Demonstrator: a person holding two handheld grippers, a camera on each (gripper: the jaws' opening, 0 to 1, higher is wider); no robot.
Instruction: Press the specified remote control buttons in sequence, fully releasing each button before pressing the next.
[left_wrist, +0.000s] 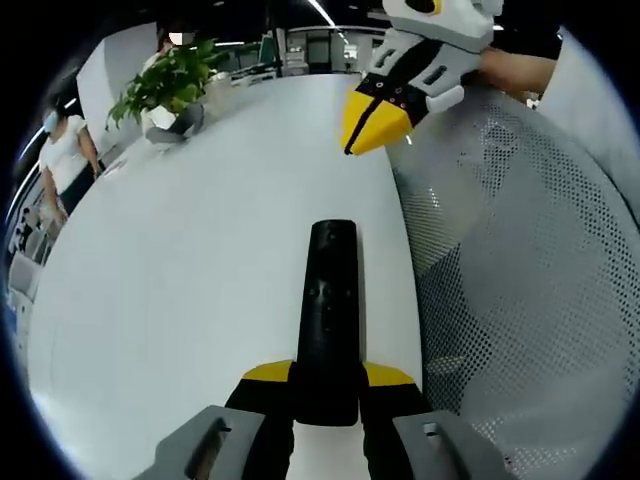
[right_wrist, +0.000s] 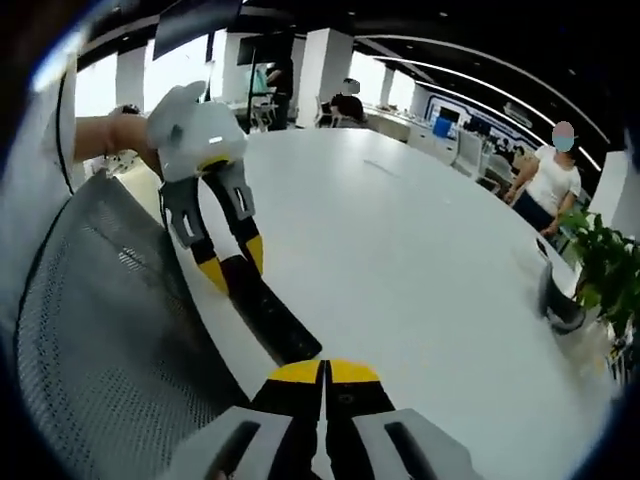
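A long black remote control (left_wrist: 329, 320) lies at the edge of a large white table (left_wrist: 200, 260), clamped at its near end between the yellow-tipped jaws of the left gripper (left_wrist: 326, 385). In the right gripper view the same remote (right_wrist: 268, 310) runs from the left gripper (right_wrist: 232, 262) toward the right gripper (right_wrist: 324, 372), whose yellow jaw tips are pressed together with nothing between them, just beside the remote's far end. In the left gripper view the right gripper (left_wrist: 372, 128) hangs beyond the remote's far end, above the table. A grey mesh chair back (left_wrist: 510, 260) stands just beside the remote, off the table edge. Far across the table from the remote sits a potted plant (left_wrist: 168, 88), and a person in white (left_wrist: 62, 160) stands beyond it.
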